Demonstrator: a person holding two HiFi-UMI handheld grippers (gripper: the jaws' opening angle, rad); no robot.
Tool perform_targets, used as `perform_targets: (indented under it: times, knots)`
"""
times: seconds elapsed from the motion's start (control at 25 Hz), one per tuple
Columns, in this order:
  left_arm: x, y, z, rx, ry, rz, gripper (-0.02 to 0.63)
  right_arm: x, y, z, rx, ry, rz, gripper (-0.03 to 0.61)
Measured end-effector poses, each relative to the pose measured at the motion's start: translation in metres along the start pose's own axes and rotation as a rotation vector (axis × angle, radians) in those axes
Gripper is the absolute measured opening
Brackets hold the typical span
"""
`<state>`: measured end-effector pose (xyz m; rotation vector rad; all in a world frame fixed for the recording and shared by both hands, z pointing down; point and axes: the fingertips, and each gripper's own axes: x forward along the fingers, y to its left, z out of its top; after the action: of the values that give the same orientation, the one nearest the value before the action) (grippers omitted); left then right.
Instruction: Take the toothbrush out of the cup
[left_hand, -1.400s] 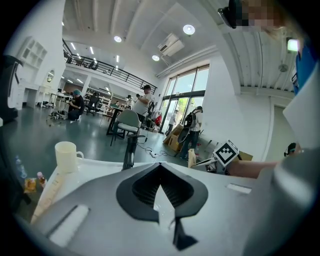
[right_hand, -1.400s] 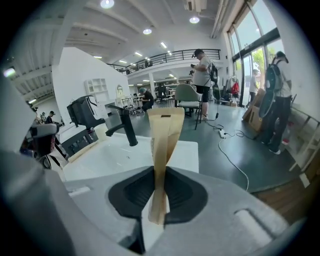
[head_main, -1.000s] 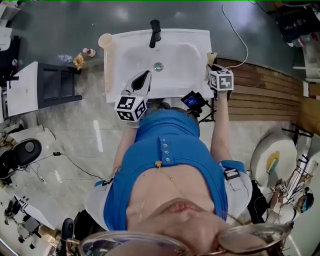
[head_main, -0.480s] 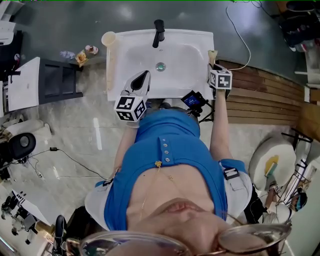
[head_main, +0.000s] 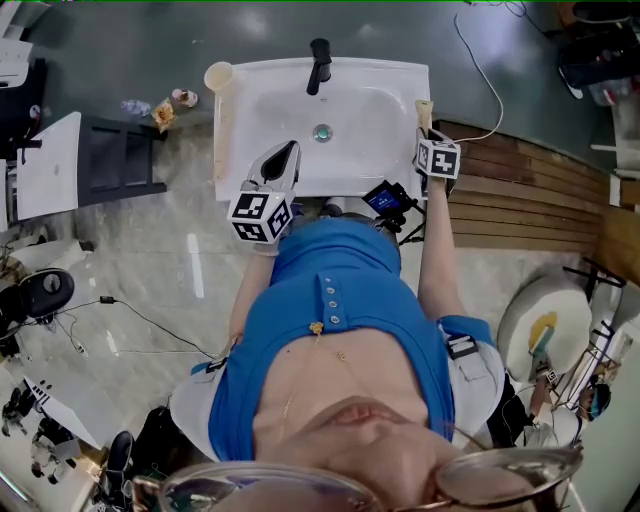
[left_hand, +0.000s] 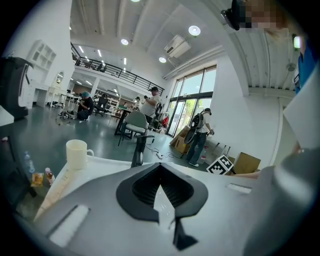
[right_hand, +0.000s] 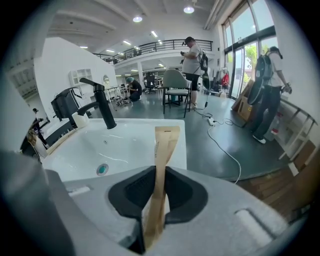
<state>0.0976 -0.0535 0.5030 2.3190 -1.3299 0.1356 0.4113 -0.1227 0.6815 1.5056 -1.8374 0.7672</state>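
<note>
Nearest to me in the head view: operator's blue shirt (head_main: 340, 330) fills mid-frame, with both forearms reaching up-frame toward the white sink (head_main: 390, 80). The right forearm (head_main: 440, 250) runs almost straight up the right of the frame. The left forearm (head_main: 240, 300) is tucked close to the torso, mid-left.

Left hand-held gripper (head_main: 290, 152) sits over the sink's near rim, left of centre. It points up-frame, angled slightly right, with its marker cube (head_main: 262, 217) below it. Its own view shows the jaws pressed together w/ nothing between them.

Right hand-held gripper (head_main: 428, 135) is at the sink's right edge, tipped well downward, marker cube (head_main: 438, 158) just below it. It's pinching the toothbrush (right_hand: 161, 165), a pale wooden stick. The pads clamp its lower part, and the rest sticks up past the jaw tips, leaning a bit right. So the toothbrush is out of the cup, held over the sink's right rim, well apart from the cup.

Farther up: the drain (head_main: 322, 131) is in the basin centre. A long pale tube-like item (head_main: 221, 135) lies along the left rim; can't tell what it is. The cream cup (head_main: 218, 76), which has a handle, stands upright at the sink's upper-left corner, just beyond that tube. The black faucet (head_main: 318, 65) is at top centre of the sink. Grey floor beyond.
</note>
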Motion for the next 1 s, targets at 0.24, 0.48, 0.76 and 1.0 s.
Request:
perform_targets:
  times: [0.24,0.48,0.76,1.0]
  knots:
    - [-0.001,0.001,0.000,-0.006,0.001,0.002,0.000,0.007,-0.002,-0.007,0.004,0.014,-0.026,0.052]
    - [-0.002,0.002,-0.001,-0.009,0.000,0.004,0.000,0.012,-0.003,-0.010,-0.012,0.017,-0.048,0.061]
    - [0.001,0.002,-0.001,-0.010,0.004,-0.003,0.000,0.012,-0.005,-0.010,-0.032,0.024,-0.072,0.091]
    - [0.003,0.001,-0.003,-0.009,0.007,-0.012,0.000,0.011,-0.007,-0.015,-0.043,0.045,-0.076,0.123]
